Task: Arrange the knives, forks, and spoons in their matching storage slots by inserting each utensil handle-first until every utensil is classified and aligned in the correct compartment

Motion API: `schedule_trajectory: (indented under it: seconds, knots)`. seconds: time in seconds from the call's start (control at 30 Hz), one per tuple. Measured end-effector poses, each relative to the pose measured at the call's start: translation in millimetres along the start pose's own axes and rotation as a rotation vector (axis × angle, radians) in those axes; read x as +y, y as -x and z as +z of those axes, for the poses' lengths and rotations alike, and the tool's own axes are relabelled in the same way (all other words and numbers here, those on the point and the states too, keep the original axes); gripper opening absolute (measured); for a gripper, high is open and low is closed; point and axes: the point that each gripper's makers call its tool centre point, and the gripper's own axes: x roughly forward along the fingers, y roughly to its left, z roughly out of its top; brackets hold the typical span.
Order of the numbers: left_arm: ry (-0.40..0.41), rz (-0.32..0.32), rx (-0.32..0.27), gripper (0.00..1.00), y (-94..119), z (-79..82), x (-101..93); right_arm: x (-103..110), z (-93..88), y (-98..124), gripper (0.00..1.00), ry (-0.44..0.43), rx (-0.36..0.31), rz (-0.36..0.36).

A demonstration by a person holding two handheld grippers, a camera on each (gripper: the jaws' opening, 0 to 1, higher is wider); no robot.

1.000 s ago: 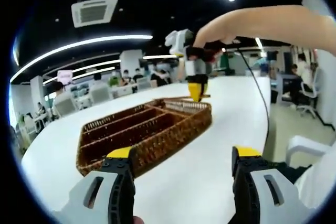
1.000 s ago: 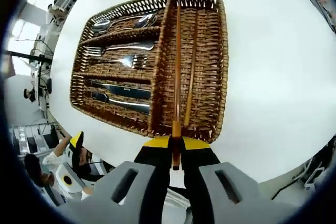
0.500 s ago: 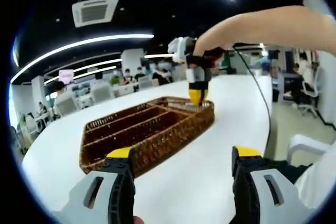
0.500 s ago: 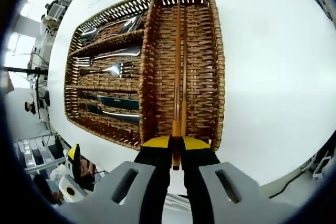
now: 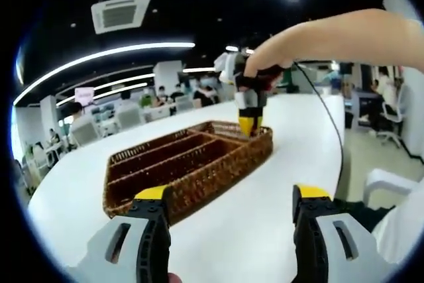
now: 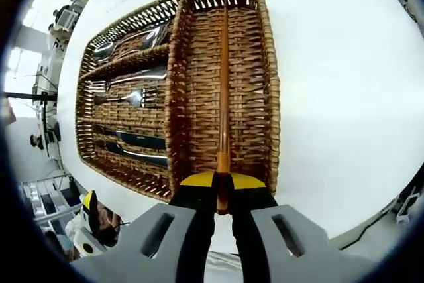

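1. Two jaws of the right gripper (image 6: 219,187) are pinched on the near end of a slim wooden stick (image 6: 224,91), which looks like a chopstick; whether a second one lies hidden beneath it in line, I cannot tell.
2. From the jaws the stick runs straight ahead, its long axis lying along the wide compartment (image 6: 248,84) of the wicker tray (image 6: 273,97) and parallel to that compartment's side walls. This alignment is what the next move depends on: the stick sits over the middle of the slot, so lowering and letting go should place it lengthwise without catching the weave.
3. Beyond the divider, in the right gripper view, the narrow slots hold the metal utensils: knives (image 6: 136,147) nearest, forks (image 6: 126,87) in the middle slots, spoons (image 6: 126,39) farthest, all lying crosswise to the stick.
4. The left gripper (image 5: 228,220) hangs with its jaws spread and nothing between them, well short of the tray on the white table (image 5: 278,164).
5. Farther off in the left gripper view, the right gripper, held in a hand (image 5: 278,41), points down at the tray's far end, so the right hand is the nearer one for this placement.
6. By my judgement the sorting is almost finished.
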Motion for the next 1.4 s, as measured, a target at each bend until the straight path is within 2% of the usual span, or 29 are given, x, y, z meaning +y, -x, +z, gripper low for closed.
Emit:
schedule_trajectory:
  seconds: [0.33, 0.37, 0.6, 0.63, 0.87, 1.4]
  knots:
    - [0.001, 0.009, 0.015, 0.75, 1.0, -5.1, 5.5, -7.5, 14.8, -5.9, 0.06, -0.024, -0.012, 0.009]
    - [0.001, 0.008, 0.016, 0.75, 0.9, -5.3, 5.3, -5.9, 4.9, -8.7, 0.06, -0.027, -0.009, 0.006]
    - [0.000, 0.007, 0.018, 0.75, 1.2, -6.1, 4.5, -6.1, -1.3, -13.3, 0.06, -0.020, 0.000, 0.013]
    - [0.002, 0.008, 0.018, 0.75, 1.3, -6.4, 4.7, -5.0, -8.1, -13.9, 0.06, -0.019, -0.007, 0.012]
    - [0.003, 0.004, 0.021, 0.75, 1.3, -8.1, 2.1, -1.8, -17.9, -17.8, 0.06, -0.012, -0.004, 0.013]
    - [0.007, 0.001, 0.022, 0.75, 0.3, -8.8, 1.1, -10.5, -6.6, -22.9, 0.07, 0.010, 0.005, 0.003]
